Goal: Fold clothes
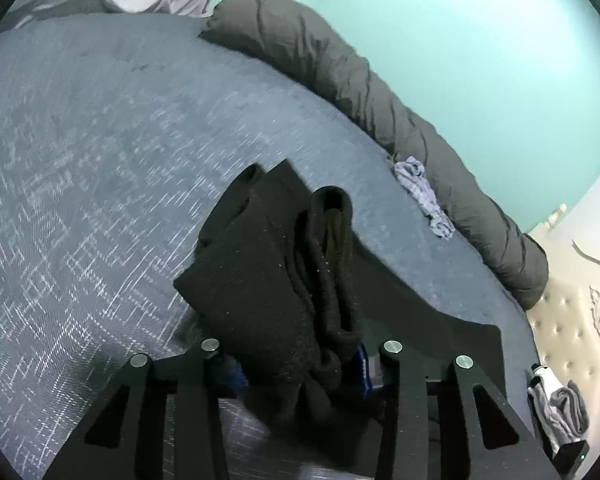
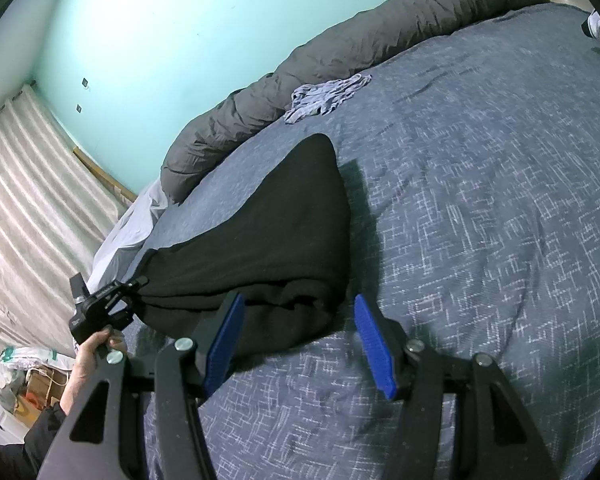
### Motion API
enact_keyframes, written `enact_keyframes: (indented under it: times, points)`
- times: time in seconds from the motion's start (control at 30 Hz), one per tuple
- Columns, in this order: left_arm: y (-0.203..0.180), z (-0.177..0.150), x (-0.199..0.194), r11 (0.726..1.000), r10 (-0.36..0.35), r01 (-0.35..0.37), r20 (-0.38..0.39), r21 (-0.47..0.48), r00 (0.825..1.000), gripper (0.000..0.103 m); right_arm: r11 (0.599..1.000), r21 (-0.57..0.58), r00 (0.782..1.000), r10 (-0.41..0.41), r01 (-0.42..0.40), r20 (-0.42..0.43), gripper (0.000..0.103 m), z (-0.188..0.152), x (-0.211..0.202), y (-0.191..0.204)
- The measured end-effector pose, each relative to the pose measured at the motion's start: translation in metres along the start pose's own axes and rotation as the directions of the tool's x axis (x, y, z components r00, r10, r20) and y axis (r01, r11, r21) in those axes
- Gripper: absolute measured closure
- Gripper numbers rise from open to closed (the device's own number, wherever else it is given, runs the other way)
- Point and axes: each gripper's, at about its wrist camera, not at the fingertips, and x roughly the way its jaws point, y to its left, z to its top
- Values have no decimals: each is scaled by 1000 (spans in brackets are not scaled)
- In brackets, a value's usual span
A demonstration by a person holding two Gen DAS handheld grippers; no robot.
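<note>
A black garment (image 1: 256, 280) lies folded on the blue-grey bed cover (image 1: 80, 200). One bunched end of it fills the gap between the blue pads (image 1: 365, 372) of my left gripper (image 1: 300, 372), which is shut on it. In the right wrist view the same garment (image 2: 268, 232) stretches from my left gripper (image 2: 120, 292), held by a person's hand (image 2: 88, 356), across to my right gripper (image 2: 298, 298). The right gripper's blue pads (image 2: 374, 348) stand well apart, open, with the garment's thick folded edge between them; the right-hand pad is clear of the cloth.
A rolled dark grey duvet (image 1: 380, 92) runs along the bed's far edge by the turquoise wall. A small crumpled pale blue cloth (image 2: 328, 94) lies beside it. Folded grey and white clothes (image 1: 560, 412) sit near the tufted headboard (image 1: 568, 320). Curtains (image 2: 28, 200) hang at the left.
</note>
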Motion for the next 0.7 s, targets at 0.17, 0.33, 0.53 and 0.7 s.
enact_keyframes:
  times: [0.17, 0.33, 0.53, 0.7]
  points:
    - [-27, 8, -13, 998, -46, 45, 28, 35, 999, 65, 1000, 10, 1000, 3, -3, 17, 45, 3, -6, -4]
    - [-80, 19, -24, 989, -91, 87, 34, 117, 995, 67, 999, 45, 999, -4, 2, 36, 45, 8, -14, -16]
    - [-173, 18, -26, 958, -149, 142, 10, 249, 989, 68, 995, 95, 996, -5, -3, 86, 45, 18, -33, -30]
    - [-259, -20, -6, 900, -182, 195, -71, 390, 981, 68, 988, 152, 990, -22, 1, 137, 45, 27, -52, -46]
